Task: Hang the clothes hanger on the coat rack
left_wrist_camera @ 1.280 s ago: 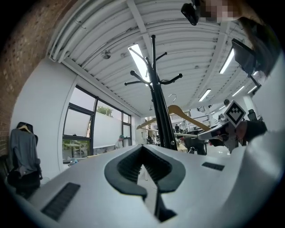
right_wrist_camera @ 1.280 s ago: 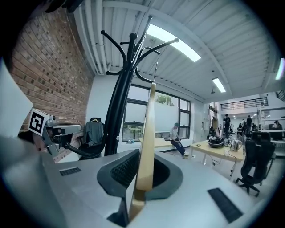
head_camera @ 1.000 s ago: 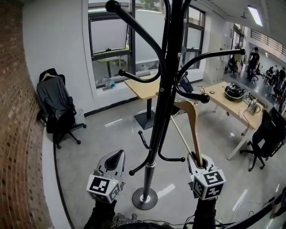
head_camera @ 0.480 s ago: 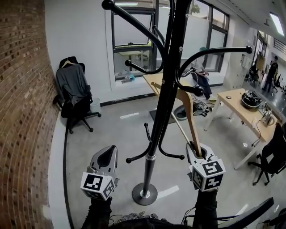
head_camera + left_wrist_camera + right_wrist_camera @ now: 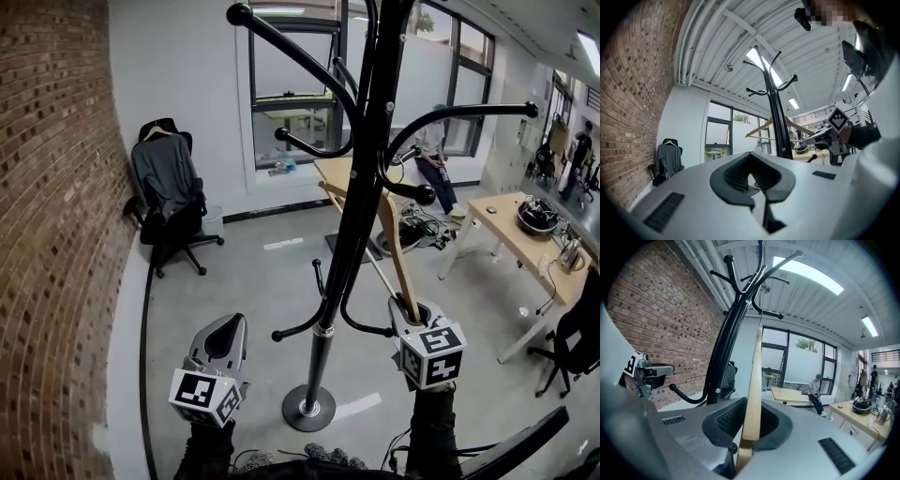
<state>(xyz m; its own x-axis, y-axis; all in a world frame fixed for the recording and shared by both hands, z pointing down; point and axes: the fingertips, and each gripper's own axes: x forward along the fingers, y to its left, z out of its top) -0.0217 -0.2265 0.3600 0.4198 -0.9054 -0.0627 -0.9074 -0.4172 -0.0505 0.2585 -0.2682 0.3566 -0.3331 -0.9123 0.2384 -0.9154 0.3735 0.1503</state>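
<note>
Right gripper [image 5: 413, 317]: positioned right of the coat rack [image 5: 354, 202] pole, jaws closed narrowly on the lower end of the wooden clothes hanger [image 5: 400, 258]. The hanger rises steeply from the jaws, just beside the pole on its right side. Its upper end lies among the rack's right-hand branches; whether its hook rests on a branch cannot be determined. Left gripper [image 5: 228, 336]: positioned left of the rack pole, apart from it, jaws brought together, nothing between them
</note>
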